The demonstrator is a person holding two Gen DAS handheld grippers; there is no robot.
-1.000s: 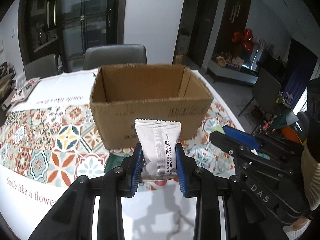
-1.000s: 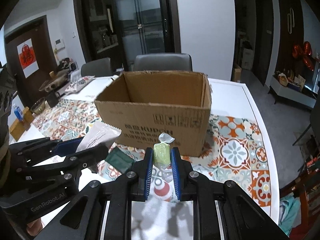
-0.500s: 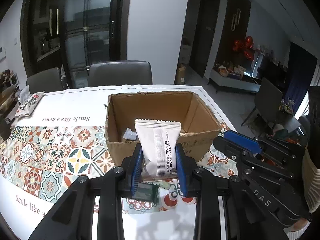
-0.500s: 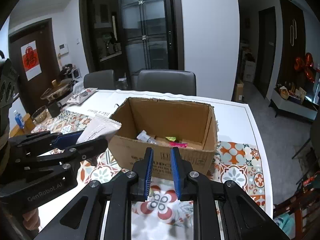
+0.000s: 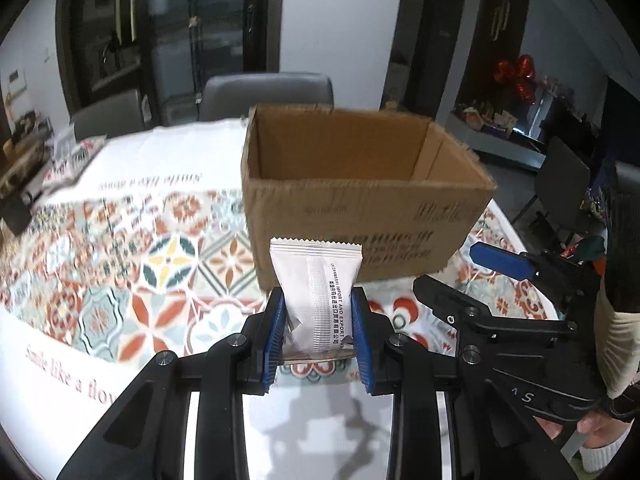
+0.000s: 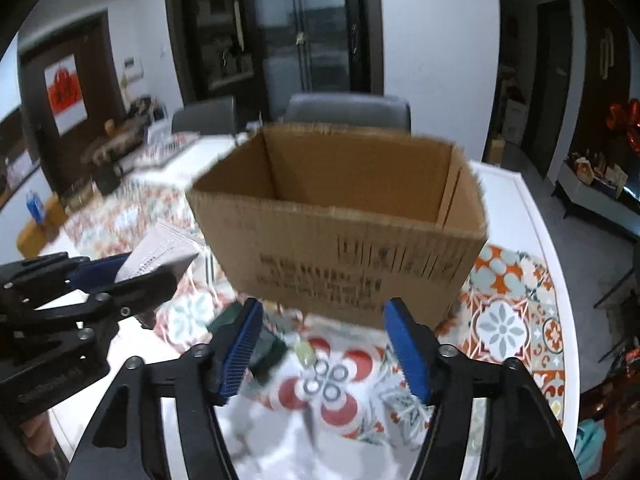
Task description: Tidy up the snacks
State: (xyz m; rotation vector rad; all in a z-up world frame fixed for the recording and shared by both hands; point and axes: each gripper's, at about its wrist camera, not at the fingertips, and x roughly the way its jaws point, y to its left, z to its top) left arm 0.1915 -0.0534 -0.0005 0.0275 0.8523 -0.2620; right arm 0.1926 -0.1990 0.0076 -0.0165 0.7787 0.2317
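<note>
Now on the patterned tabletop [image 5: 120,240] stands the open cardboard box [image 5: 360,208], before it the left tool [image 5: 318,340] clamps an upright white snack packet [image 5: 316,292], while the right tool [image 6: 324,344], jaws just opening wide, holds nothing.

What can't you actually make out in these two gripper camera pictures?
- Inside of the brown cardboard box: both views look from low, so its near wall hides the floor and any contents.
- Small dark green packet, right view: motion blur and a blue pad cover it.
- Bottom of the white sachet, left view: hidden by the left gripper jaws.
- Box print: blurred, unreadable.
</note>
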